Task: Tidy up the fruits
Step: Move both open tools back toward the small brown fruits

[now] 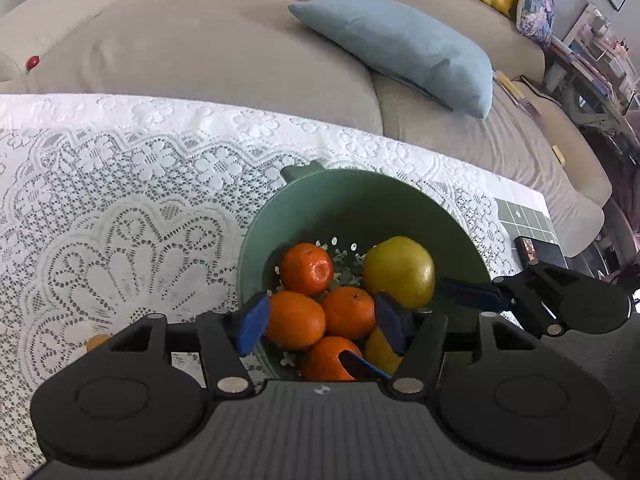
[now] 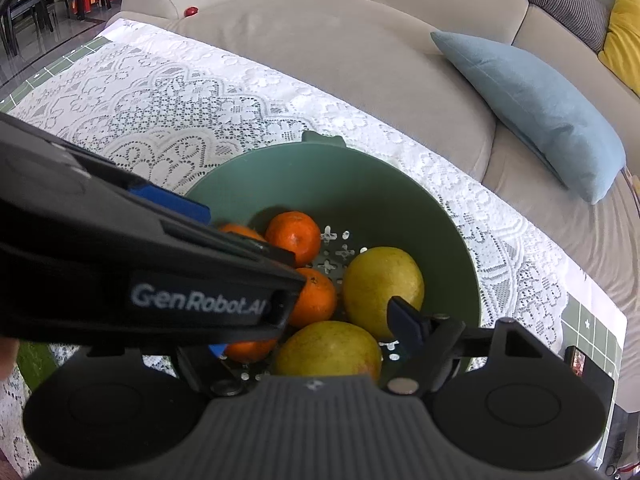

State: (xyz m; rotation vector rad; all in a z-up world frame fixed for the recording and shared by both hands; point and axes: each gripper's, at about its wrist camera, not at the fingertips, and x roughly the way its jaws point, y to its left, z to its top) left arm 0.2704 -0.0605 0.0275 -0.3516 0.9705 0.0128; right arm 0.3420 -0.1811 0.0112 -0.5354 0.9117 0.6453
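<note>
— White lace tablecloth (image 1: 120, 208) over the table, beige sofa (image 1: 224, 48) behind with 1 pale blue cushion (image 1: 404, 48). What's in the green colander (image 1: 360, 200)?

— I count 4 tangerines: 1 at the back (image 1: 306, 268), 2 in the middle row (image 1: 294, 320) (image 1: 348, 312), 1 nearest me (image 1: 326, 358). Plus 2 yellow-green fruits: the big one (image 1: 400, 272) on the right, and a second (image 2: 328, 350) in front of it.

— And your tongs?

— My left gripper (image 1: 324, 320) hangs over the colander, jaws spread wide, 2 blue pads flanking the 2 middle tangerines, gripping nothing that I can see. My right gripper (image 2: 308, 332) is also open over the near rim, with the second yellow fruit between its fingers; I can't tell whether they touch it.

— Anything outside the colander?

— 1 small orange thing (image 1: 96, 342) on the lace, left of my left gripper; mostly hidden.
</note>
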